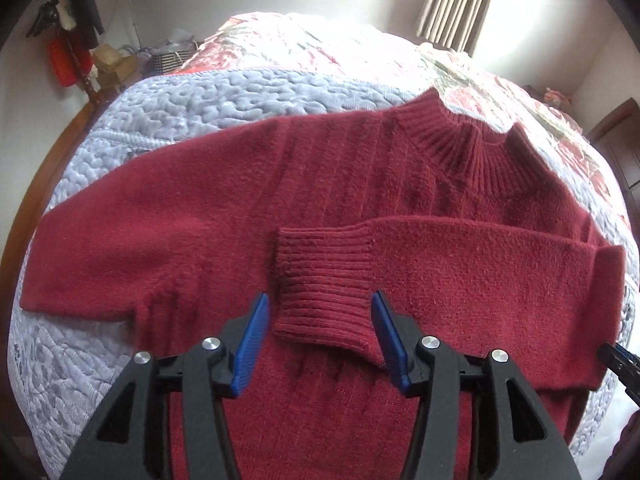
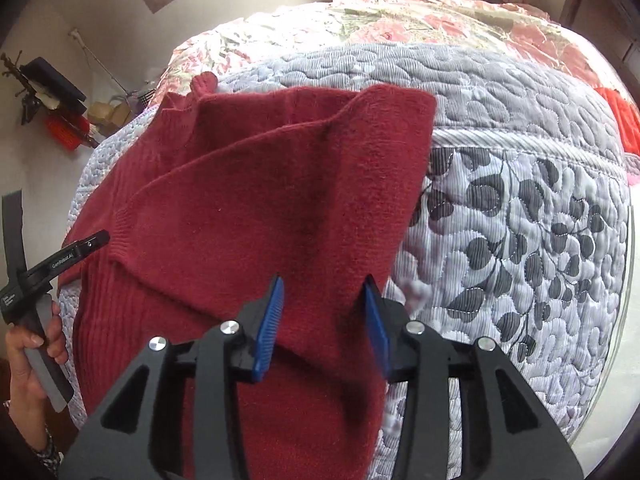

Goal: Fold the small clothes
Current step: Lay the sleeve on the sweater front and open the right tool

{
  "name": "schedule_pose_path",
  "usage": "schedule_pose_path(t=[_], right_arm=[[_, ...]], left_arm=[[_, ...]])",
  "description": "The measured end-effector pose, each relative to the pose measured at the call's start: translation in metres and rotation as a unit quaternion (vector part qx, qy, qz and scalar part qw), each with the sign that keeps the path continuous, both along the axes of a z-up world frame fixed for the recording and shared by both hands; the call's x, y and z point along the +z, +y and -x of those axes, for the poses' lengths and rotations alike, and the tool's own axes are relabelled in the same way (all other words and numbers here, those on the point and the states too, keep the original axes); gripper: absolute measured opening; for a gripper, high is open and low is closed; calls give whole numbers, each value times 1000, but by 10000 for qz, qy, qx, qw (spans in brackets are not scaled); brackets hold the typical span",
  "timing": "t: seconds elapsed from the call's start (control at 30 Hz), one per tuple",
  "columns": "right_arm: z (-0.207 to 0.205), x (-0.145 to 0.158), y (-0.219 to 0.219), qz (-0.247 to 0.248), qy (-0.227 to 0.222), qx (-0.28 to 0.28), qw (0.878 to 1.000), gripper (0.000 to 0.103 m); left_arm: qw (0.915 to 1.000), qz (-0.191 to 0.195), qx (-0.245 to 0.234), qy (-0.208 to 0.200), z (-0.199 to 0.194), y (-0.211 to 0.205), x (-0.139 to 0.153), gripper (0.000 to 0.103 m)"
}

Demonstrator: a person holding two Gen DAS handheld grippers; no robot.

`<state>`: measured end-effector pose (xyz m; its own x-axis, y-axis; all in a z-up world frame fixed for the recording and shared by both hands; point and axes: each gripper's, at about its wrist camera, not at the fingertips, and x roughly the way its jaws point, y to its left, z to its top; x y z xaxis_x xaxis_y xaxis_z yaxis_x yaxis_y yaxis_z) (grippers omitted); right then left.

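A red sweater [image 1: 320, 184] lies flat on the quilt [image 1: 120, 112], right sleeve [image 1: 460, 264] folded across the chest to narrow it. Left gripper [image 1: 320, 340], jaws wide, straddles the cuff [image 1: 320, 296]. Right gripper [image 2: 324, 328], jaws wide, is over the sweater's edge; bare quilt lies at 3 o'clock.

Black tongs [image 1: 320, 340] with ribbed blue pads [image 1: 252, 344], silver screws.

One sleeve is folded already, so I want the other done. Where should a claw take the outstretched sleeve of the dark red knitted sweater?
Grip the outstretched sleeve at its far end, coming in from the left over the grey quilted bedspread. It lies flat and straight, so the free end should lift cleanly.
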<state>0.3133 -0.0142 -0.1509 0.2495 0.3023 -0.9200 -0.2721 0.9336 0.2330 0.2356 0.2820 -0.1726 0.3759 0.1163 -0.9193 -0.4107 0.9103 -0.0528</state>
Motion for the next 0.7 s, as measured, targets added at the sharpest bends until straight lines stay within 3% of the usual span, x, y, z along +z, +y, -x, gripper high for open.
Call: schedule_pose_path(t=[0.13,0.27,0.4,0.5,0.7], right_arm=[[-4,-23,-3,391,111,-252,9989,39],[-1,-24,-11,294,217,-432,9984,43],[10,2,-12,426,-26,-559,9975,43],[24,32,-1,479,-350,-533,9968,45],[43,64,67,95,-591,79,9982,52]], left_arm=[[9991,35,-5,414,-10,1,-35,57],[9992,126,49,385,-9,6,-41,64],[9993,161,-92,314,0,7,-26,63],[9997,157,-112,176,20,21,-7,73],[9982,218,534,180,81,96,17,80]])
